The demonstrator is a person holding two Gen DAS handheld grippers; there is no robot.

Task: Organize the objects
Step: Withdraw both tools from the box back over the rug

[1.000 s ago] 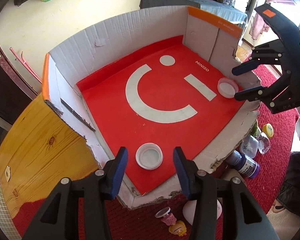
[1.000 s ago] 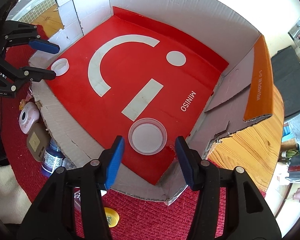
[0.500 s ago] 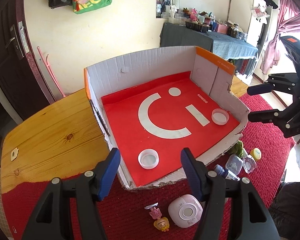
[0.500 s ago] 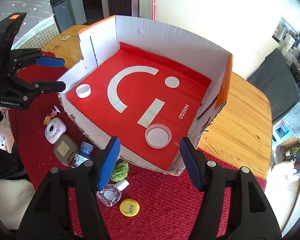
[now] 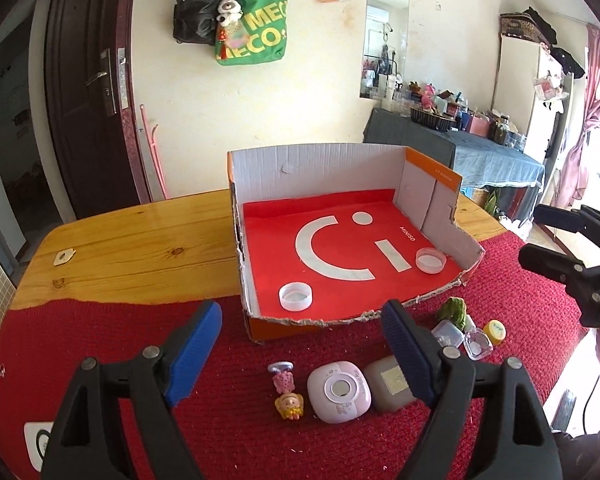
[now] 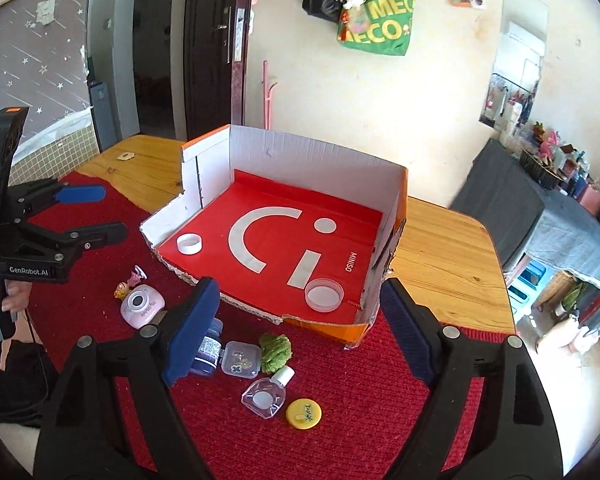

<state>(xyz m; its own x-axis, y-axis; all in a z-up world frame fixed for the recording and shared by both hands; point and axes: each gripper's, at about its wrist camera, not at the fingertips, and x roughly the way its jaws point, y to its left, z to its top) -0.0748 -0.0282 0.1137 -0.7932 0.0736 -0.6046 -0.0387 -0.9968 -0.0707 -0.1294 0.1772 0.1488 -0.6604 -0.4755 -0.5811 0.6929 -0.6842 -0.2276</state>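
Trinkets are left before the box (image 5: 440,204): both the left tool (image 5: 300,356) and right tool (image 6: 296,336) are held wide, empty. The pink camera (image 5: 339,390), judged light and slick, is best pinched across its sides.

2 white caps (image 5: 295,297) (image 5: 431,260) upright in box (image 5: 324,168) | toys (image 5: 339,391) on rug

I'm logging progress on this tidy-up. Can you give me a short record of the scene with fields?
box: open cardboard, red liner, on the table
in box: two clear lids
outside on red mat: pink camera, figurine, blue bottle, clear case, green toy, yellow cap
left tool: open, empty
right tool: open, empty
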